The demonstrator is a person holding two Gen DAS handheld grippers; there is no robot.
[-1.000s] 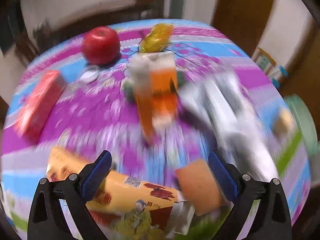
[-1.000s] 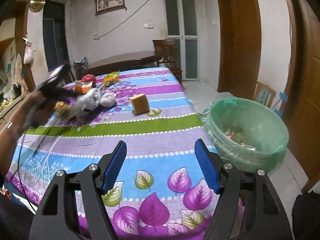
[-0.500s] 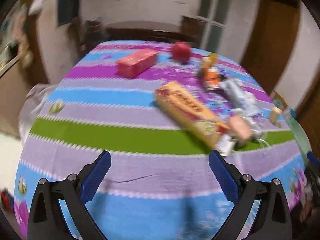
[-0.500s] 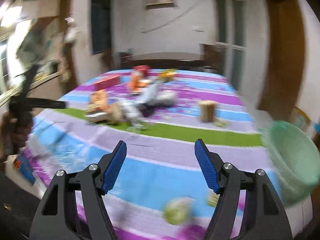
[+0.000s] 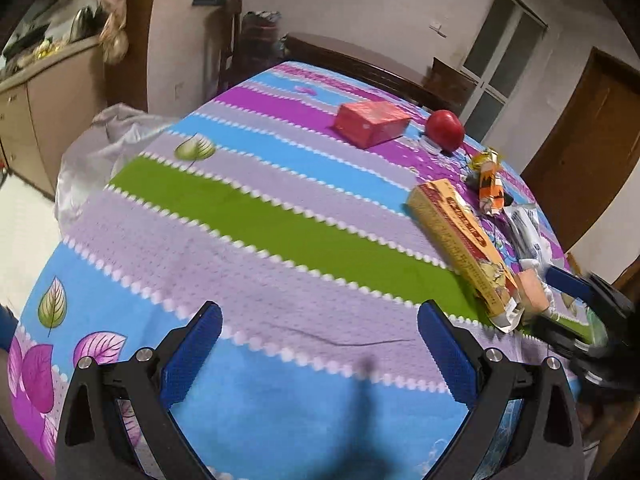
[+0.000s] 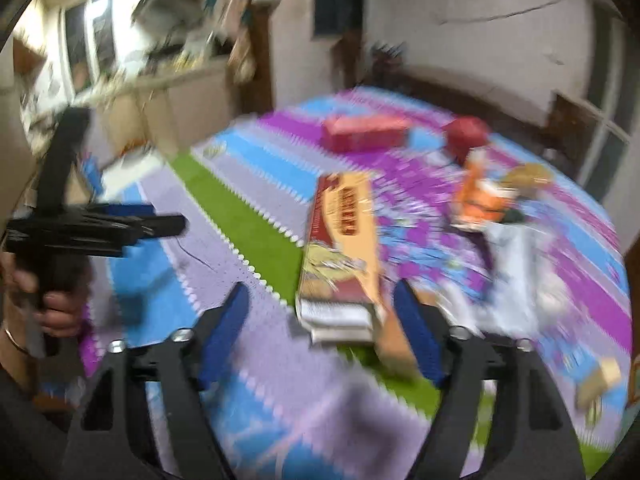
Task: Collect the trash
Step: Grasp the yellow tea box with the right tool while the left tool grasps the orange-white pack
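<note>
- Both claws have swung across since the earlier frames: left claw was over the trash pile, now over bare striped cloth near the front edge; right claw was facing the green bin, now faces the pile.
- Left claw: spread wide, nothing between the pads, none touching anything.
- Right claw: jaws have just been opening; spread, with the near end of the yellow box showing between the fingers from above. Contact cannot be told, the view is blurred.
- Trash lies along the right side of the tabletop in the left view: yellow box lying flat, orange carton behind it, white wrapper beside it, small tan block at the box's near end.
- Red box and apple sit farther back, just apart from each other.
- Right claw's black frame shows at the right edge of the left view.
- Left hand grips its tool handle at the left edge of the right view.
</note>
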